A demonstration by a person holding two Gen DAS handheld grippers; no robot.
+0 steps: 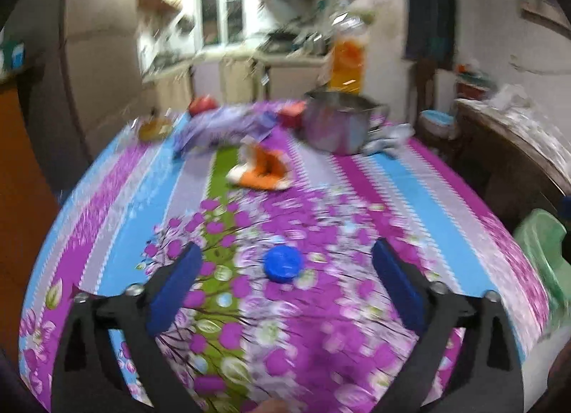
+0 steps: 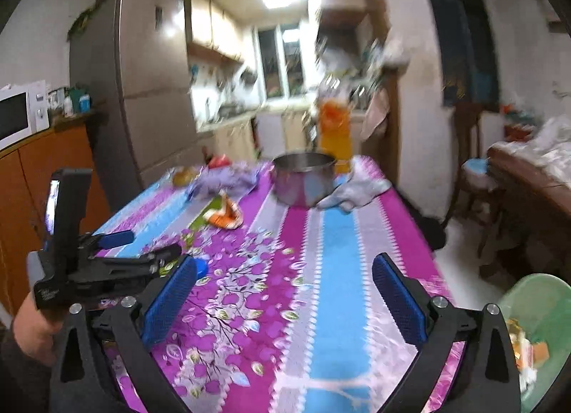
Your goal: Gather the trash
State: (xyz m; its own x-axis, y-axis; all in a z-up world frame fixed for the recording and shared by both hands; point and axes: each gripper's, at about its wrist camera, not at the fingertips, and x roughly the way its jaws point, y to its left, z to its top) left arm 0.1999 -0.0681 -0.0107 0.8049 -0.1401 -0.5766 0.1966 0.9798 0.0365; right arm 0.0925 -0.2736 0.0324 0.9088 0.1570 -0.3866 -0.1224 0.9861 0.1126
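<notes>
A blue bottle cap (image 1: 283, 265) lies on the flowered tablecloth (image 1: 321, 324), between the fingers of my left gripper (image 1: 285, 248), which stands open with neither pad touching it. In the right wrist view the left gripper (image 2: 150, 247) is low over the table's left side, and the cap (image 2: 202, 266) peeks out beside my right blue pad. My right gripper (image 2: 285, 260) is open over the cloth with nothing in it. An orange-and-white wrapper (image 1: 262, 172) (image 2: 225, 215) lies mid-table, with a crumpled purple bag (image 1: 221, 127) (image 2: 225, 179) beyond it.
A steel pot (image 1: 339, 124) (image 2: 303, 177), a grey cloth (image 2: 357, 188) and a tall orange bottle (image 2: 333, 127) stand at the far end. A green bin (image 1: 542, 252) (image 2: 535, 324) holding scraps sits off the table's right edge. A chair and a wooden sideboard stand to the right.
</notes>
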